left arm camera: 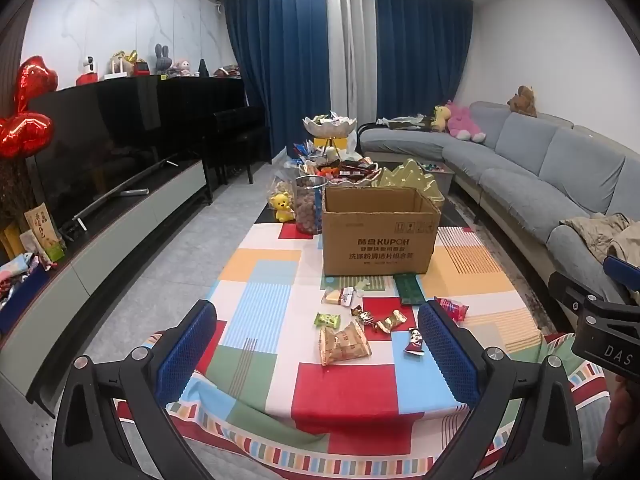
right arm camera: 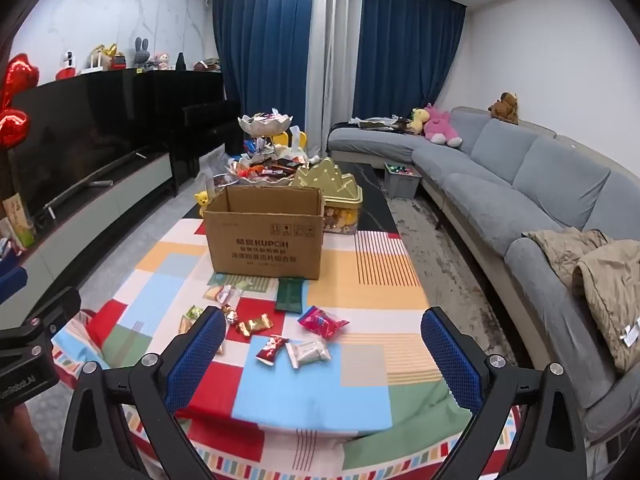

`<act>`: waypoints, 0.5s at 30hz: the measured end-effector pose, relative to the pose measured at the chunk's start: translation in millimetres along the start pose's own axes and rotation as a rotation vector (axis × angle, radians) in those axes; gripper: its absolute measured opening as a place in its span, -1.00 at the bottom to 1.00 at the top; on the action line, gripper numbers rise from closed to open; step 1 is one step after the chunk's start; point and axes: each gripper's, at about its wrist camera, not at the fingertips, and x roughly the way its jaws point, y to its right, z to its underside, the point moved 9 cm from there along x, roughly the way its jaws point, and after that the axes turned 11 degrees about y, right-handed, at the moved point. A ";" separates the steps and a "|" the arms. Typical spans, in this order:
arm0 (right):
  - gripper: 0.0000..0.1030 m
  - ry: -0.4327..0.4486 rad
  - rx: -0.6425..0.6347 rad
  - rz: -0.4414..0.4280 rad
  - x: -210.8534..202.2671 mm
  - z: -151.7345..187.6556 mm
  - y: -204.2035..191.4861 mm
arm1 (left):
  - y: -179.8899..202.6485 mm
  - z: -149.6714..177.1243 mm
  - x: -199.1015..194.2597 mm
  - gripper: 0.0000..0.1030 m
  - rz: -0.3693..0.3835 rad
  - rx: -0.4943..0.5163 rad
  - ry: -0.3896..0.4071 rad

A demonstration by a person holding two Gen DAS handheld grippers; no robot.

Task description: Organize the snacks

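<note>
An open cardboard box [left arm camera: 380, 232] [right arm camera: 266, 232] stands on the patchwork tablecloth [left arm camera: 344, 388] [right arm camera: 312, 396]. Several wrapped snacks lie in front of it: a tan cracker pack [left arm camera: 343, 342], gold candies [left arm camera: 384, 320] [right arm camera: 254, 325], a green packet [left arm camera: 327, 319], a dark green flat pack [left arm camera: 409, 289] [right arm camera: 289, 295], a pink bag [left arm camera: 452, 308] [right arm camera: 322, 322], a red candy [right arm camera: 271, 349] and a white pack [right arm camera: 309, 353]. My left gripper [left arm camera: 318, 354] hovers open over the near snacks. My right gripper [right arm camera: 322, 360] is open too, with nothing between its blue pads.
Behind the box stand a nut jar [left arm camera: 308, 204], a yellow bear figure [left arm camera: 282, 208], tiered bowls of sweets [left arm camera: 330, 126] [right arm camera: 264, 122] and a gold tin [right arm camera: 330, 196]. A grey sofa [right arm camera: 520, 184] runs along the right, a TV cabinet [left arm camera: 120, 232] along the left.
</note>
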 end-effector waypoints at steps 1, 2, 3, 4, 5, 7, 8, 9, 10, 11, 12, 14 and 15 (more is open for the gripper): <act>0.93 0.000 -0.001 0.000 0.0 0.0 0.0 | -0.2 0.0 -0.1 0.99 -0.001 0.000 0.000; 0.93 0.000 -0.001 0.000 -0.1 0.0 0.1 | 0.1 0.1 0.0 0.99 0.001 0.002 -0.001; 0.93 -0.001 -0.002 0.000 -0.1 0.2 -0.2 | 0.3 0.4 0.0 0.99 0.003 0.002 -0.004; 0.93 -0.001 -0.002 0.000 -0.1 0.2 -0.2 | 0.7 0.8 -0.1 0.99 0.005 0.001 -0.006; 0.93 -0.001 -0.003 -0.001 -0.2 0.1 -0.2 | 1.0 1.1 -0.2 0.99 0.007 0.001 -0.009; 0.93 0.000 -0.003 -0.001 -0.2 0.1 0.2 | 1.3 1.4 -1.0 0.99 0.010 0.001 -0.011; 0.93 -0.001 -0.004 0.002 -0.2 0.2 -0.3 | 1.4 1.2 -1.7 0.99 0.012 0.000 -0.011; 0.93 0.000 -0.004 0.001 -0.3 0.1 -0.3 | -1.9 4.6 0.5 0.99 0.004 0.004 -0.012; 0.93 0.000 -0.004 0.000 -0.4 0.0 -0.3 | -2.2 4.4 0.6 0.99 0.003 0.003 -0.014; 0.93 0.001 -0.005 0.000 -0.6 -0.1 -0.2 | -2.6 5.0 0.7 0.99 0.003 0.003 -0.013; 0.93 -0.001 -0.004 0.002 -0.2 0.3 0.3 | -3.0 5.7 0.9 0.99 0.003 0.003 -0.014; 0.93 -0.001 -0.004 0.001 -0.2 0.3 0.6 | -3.5 7.1 1.2 0.99 0.002 0.004 -0.014; 0.93 -0.001 -0.004 0.002 -0.1 0.3 0.7 | -3.7 7.7 1.3 0.99 0.002 0.005 -0.014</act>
